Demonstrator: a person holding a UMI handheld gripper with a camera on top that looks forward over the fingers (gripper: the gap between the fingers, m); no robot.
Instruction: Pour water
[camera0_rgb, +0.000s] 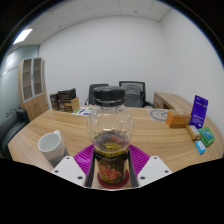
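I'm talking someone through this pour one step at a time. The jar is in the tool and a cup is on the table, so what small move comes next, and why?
Probably carry the jar sideways toward the white cup without tipping it. The tool holds the jar upright between its fingers, black lid on, and the cup stands apart from it on the wooden table. The lid looks likely to block any pour, so it may need removing first.

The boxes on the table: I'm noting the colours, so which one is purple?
The upright box at the table's far end, beyond the orange box, is purple. The small ones near it look blue-green.
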